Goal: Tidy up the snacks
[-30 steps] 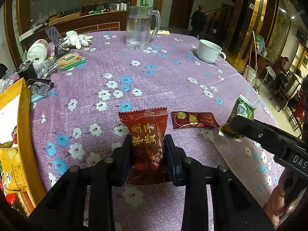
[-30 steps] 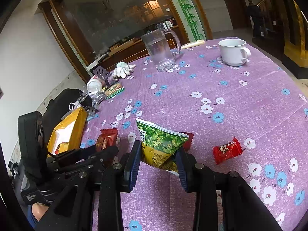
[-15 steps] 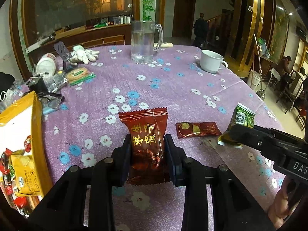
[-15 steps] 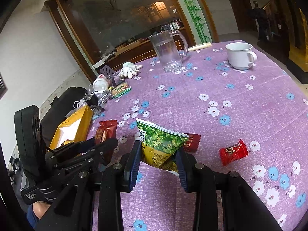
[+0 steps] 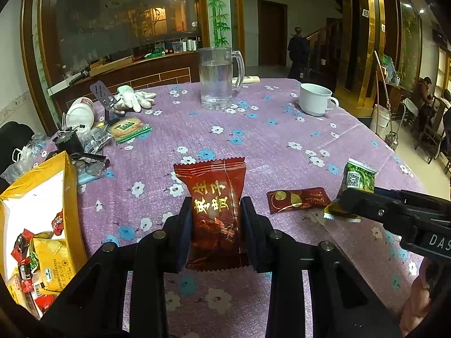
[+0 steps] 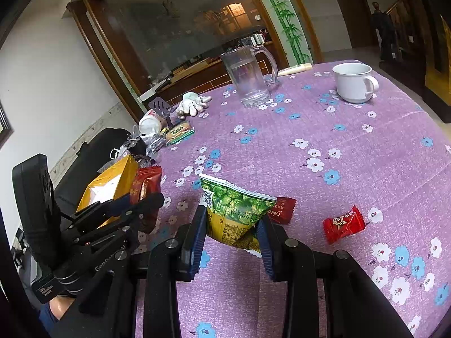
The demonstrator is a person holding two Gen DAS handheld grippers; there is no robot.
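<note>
My left gripper (image 5: 215, 222) is shut on a dark red snack packet (image 5: 215, 197) with gold characters, held above the purple flowered tablecloth (image 5: 253, 140). It also shows in the right wrist view (image 6: 145, 186). My right gripper (image 6: 229, 233) is shut on a green pea snack packet (image 6: 236, 211), also seen in the left wrist view (image 5: 360, 176). An open yellow bag (image 5: 36, 211) holding several snack packs lies at the left. A dark red flat packet (image 5: 298, 198) and a bright red candy (image 6: 344, 224) lie on the cloth.
A glass mug (image 5: 218, 77) of water and a white cup (image 5: 314, 98) stand at the far side. White gloves (image 5: 135, 100), a cracker pack (image 5: 129, 126), a white jar (image 5: 80, 112) and glasses (image 5: 90, 162) clutter the far left. The table edge curves at the right.
The left gripper has risen and shifted towards the yellow bag, whose open inside now shows more. The right gripper has lifted slightly with the green packet. Both grips are unchanged.
</note>
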